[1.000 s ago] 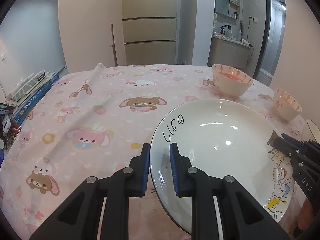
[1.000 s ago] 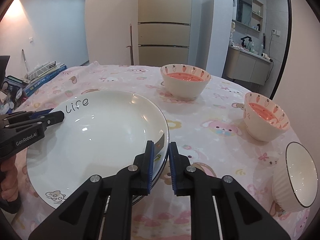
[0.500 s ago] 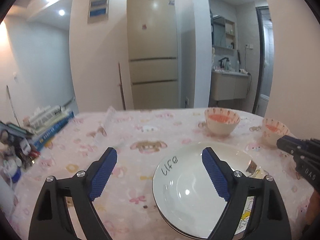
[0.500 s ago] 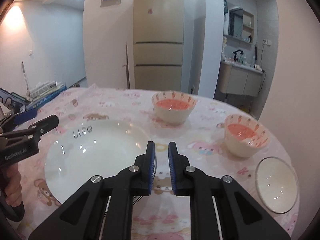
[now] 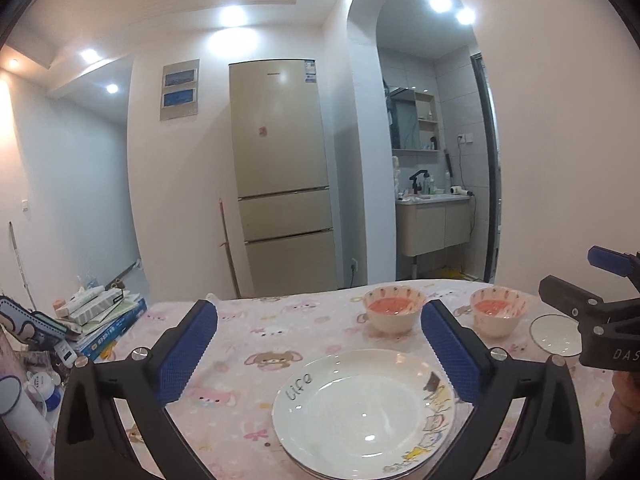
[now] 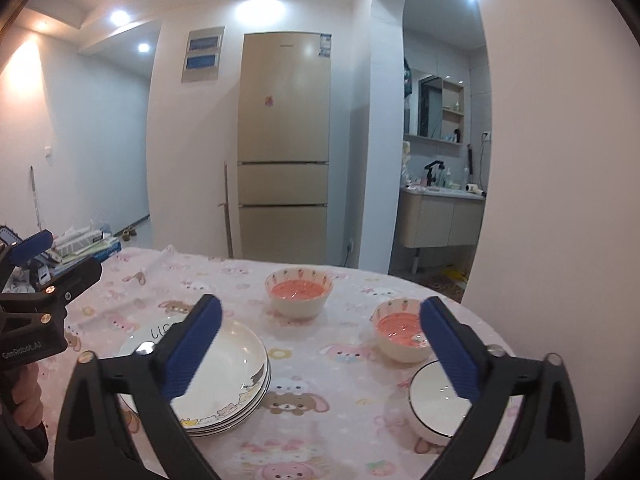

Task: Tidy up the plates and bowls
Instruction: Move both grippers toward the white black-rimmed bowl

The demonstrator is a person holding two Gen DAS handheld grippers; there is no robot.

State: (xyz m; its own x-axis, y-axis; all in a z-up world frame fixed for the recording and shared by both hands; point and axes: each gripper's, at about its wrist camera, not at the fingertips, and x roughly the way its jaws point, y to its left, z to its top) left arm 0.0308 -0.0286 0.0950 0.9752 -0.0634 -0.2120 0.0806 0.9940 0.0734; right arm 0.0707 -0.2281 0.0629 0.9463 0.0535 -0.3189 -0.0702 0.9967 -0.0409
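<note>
Now both tongs hang above the table [image 6: 344, 432] with nothing between their pads. The left gripper [image 5: 318, 354] has just spread its jaws wide apart, and the stack of plates [image 5: 362, 412] lies on the pink cartoon tablecloth below and slightly right of its gap, touching neither pad; the top plate shows the word "Life" and cat drawings along its rim. The right gripper [image 6: 320, 346] has likewise just opened its jaws fully. From its camera the same stack of plates [image 6: 236, 380] sits below its left finger, partly hidden by it. Ahead between its fingers stands a carrot-patterned bowl [image 6: 299, 291] with a pink inside. A second carrot bowl [image 6: 400, 330] sits just beside the right finger, and a white ribbed bowl [image 6: 434, 404] with a dark rim lies nearer, partly behind that finger. A person's hand [image 6: 26, 398] holds the left tool's grip at the frame's left edge. A beige fridge [image 6: 284, 148] stands beyond the table.
</note>
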